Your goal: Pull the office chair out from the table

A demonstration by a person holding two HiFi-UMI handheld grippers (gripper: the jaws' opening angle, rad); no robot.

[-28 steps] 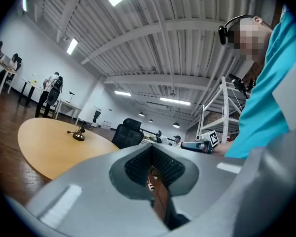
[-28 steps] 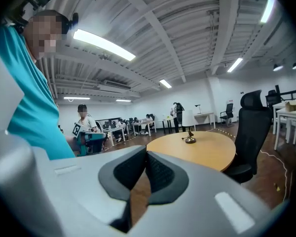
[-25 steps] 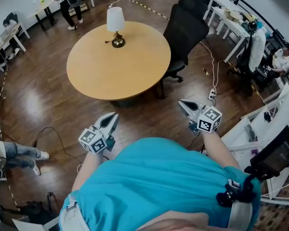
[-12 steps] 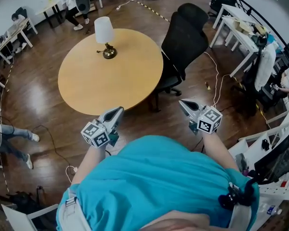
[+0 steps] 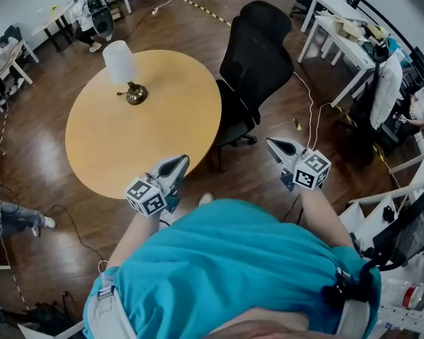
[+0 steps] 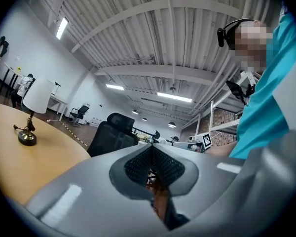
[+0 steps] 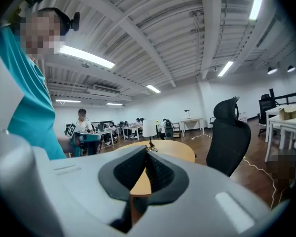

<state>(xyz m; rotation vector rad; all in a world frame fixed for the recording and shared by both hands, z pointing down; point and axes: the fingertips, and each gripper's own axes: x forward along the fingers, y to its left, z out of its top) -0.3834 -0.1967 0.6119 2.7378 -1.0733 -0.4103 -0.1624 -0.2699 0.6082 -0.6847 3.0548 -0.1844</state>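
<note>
Standing at the right-hand side of the round wooden table [image 5: 127,140], the black office chair [image 5: 258,55] is seen with its seat drawn close against the rim and its tall back and headrest rising on the side away from the tabletop. Neither gripper is touching it; both are held well short of it, in the air in front of a person in a teal shirt [image 5: 226,274].

The left gripper [image 5: 180,161] is held over the near edge of the table, its jaws closed together with nothing caught between them. The right gripper [image 5: 273,144] is held over the bare floor to the right of the table, pointed roughly toward the chair's base; its jaws are likewise brought together at the tips and nothing is gripped.

On the table, a small lamp [image 5: 124,69] with a white shade and a brass foot is set toward the far left side. A pale cable [image 5: 312,115] is trailed across the dark wooden floor [image 5: 261,175] to the right of the chair. White desks [image 5: 339,30] are ranged along the right wall, and other people are seated at desks at the edges of the room.
</note>
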